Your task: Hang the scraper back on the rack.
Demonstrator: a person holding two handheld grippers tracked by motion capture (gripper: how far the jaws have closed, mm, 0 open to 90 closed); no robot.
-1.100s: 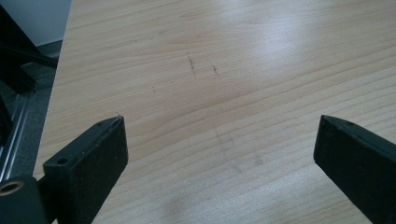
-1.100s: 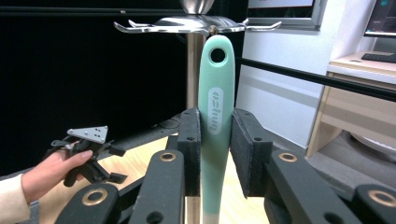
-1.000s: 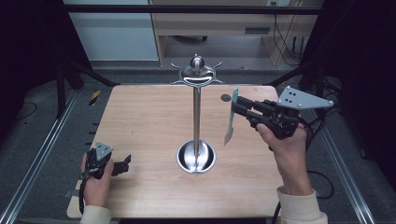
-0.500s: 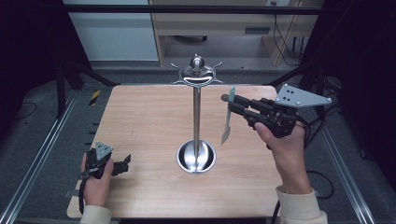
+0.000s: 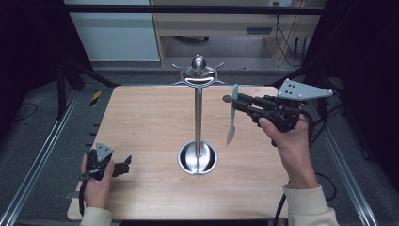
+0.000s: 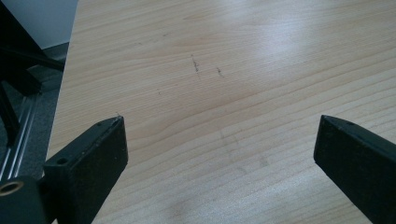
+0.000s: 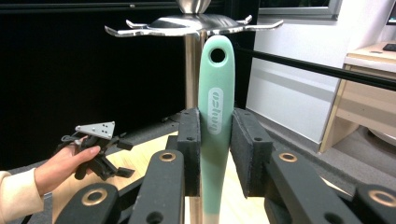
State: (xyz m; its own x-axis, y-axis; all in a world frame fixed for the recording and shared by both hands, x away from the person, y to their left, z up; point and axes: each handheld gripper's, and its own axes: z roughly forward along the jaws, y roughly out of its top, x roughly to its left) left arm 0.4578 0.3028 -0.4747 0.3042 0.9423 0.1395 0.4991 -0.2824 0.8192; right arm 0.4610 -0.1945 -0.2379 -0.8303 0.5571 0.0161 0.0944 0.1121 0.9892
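Observation:
A steel utensil stand (image 5: 198, 117) with a round base and a ring of hooks (image 5: 197, 75) on top rises from the middle of the wooden table (image 5: 141, 122). Just right of its pole, my right gripper (image 5: 237, 103) is shut on the mint-green handle of a kitchen utensil (image 5: 231, 127), which hangs upright with its pale end down. In the right gripper view the handle (image 7: 214, 107) sits between the pads, and its hole is just under the hooks (image 7: 140, 29). My left gripper (image 5: 123, 165) rests at the table's front left, jaws open (image 6: 219, 140) over bare wood.
Metal rails run along both sides of the table (image 5: 42, 155). A small dark round object (image 5: 227, 99) lies near the far right of the table, behind the utensil. A wooden desk (image 5: 226, 23) stands beyond the far edge.
My right gripper with the utensil has shifted slightly up and away, staying right of the stand's pole. The left hand has not moved.

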